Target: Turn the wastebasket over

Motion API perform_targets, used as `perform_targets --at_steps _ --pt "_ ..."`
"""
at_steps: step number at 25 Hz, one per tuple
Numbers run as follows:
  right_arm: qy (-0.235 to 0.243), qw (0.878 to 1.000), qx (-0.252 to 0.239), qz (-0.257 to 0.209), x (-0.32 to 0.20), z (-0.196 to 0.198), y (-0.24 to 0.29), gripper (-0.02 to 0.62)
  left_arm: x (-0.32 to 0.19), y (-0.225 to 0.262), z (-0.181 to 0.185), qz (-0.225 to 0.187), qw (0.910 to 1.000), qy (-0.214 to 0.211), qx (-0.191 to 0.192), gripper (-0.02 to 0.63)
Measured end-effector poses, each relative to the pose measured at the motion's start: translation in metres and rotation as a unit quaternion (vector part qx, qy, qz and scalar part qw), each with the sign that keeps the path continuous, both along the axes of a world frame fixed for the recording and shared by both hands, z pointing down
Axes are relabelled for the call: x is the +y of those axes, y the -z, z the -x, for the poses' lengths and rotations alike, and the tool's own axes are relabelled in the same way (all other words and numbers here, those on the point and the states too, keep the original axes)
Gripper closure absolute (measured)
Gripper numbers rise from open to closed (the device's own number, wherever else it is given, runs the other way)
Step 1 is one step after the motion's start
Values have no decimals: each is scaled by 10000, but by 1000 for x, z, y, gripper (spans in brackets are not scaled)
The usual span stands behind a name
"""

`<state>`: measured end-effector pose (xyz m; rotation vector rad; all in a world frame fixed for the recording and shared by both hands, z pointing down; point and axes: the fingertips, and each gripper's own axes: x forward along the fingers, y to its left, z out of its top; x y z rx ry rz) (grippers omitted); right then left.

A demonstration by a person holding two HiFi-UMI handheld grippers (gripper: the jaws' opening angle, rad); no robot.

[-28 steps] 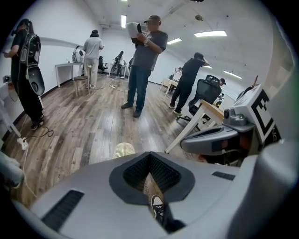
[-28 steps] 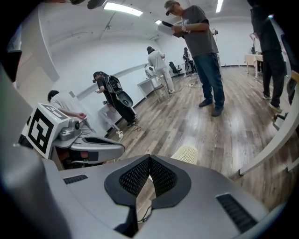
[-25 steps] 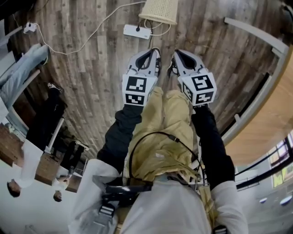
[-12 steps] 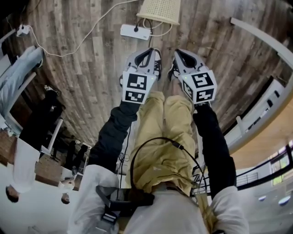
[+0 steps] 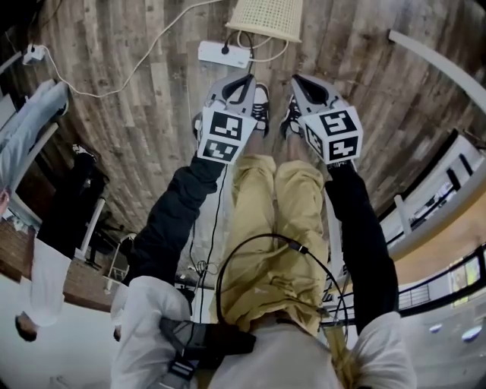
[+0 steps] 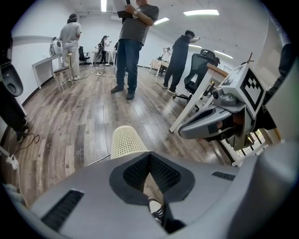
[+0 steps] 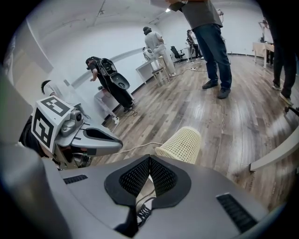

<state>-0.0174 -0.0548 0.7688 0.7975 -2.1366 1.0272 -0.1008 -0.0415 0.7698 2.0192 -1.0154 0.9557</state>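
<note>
The wastebasket (image 5: 266, 19) is a cream mesh bin on the wooden floor, at the top edge of the head view; its far end is cut off there. It shows again just past the jaws as the wastebasket (image 6: 127, 142) and the wastebasket (image 7: 181, 144). My left gripper (image 5: 244, 82) and right gripper (image 5: 304, 83) are held side by side above the person's shoes, short of the bin and apart from it. In the left gripper view my left gripper (image 6: 149, 156) is shut on nothing. My right gripper (image 7: 149, 159) is also shut and empty.
A white power strip (image 5: 224, 53) and its cable (image 5: 114, 80) lie on the floor just before the bin. The person's shoes (image 5: 262, 114) are under the grippers. A white table edge (image 5: 440, 61) curves along the right. Several people (image 6: 133, 42) stand further back among desks and an office chair (image 6: 198, 70).
Both grippers have sunk toward the floor and come a little closer to the bin. Their jaws have stayed shut, and the bin has not moved.
</note>
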Motion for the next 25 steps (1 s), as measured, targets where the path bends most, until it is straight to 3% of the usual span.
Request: perform_targets --at_steps 7,13,20,25 --pt "55 10000 55 26 -14 3 -36 575 -15 -41 0 -62 9989 -396 -257 604" --pt "11 9998 157 133 -23 4 -83 574 -27 -91 -10 84 9994 -295 -187 604" --pt "68 9996 200 187 -24 5 -126 574 -39 -142 -6 -35 9956 -699 -617 604" --pt "-39 9992 329 209 -34 4 -152 574 -51 -172 -2 71 9965 -499 -664 603"
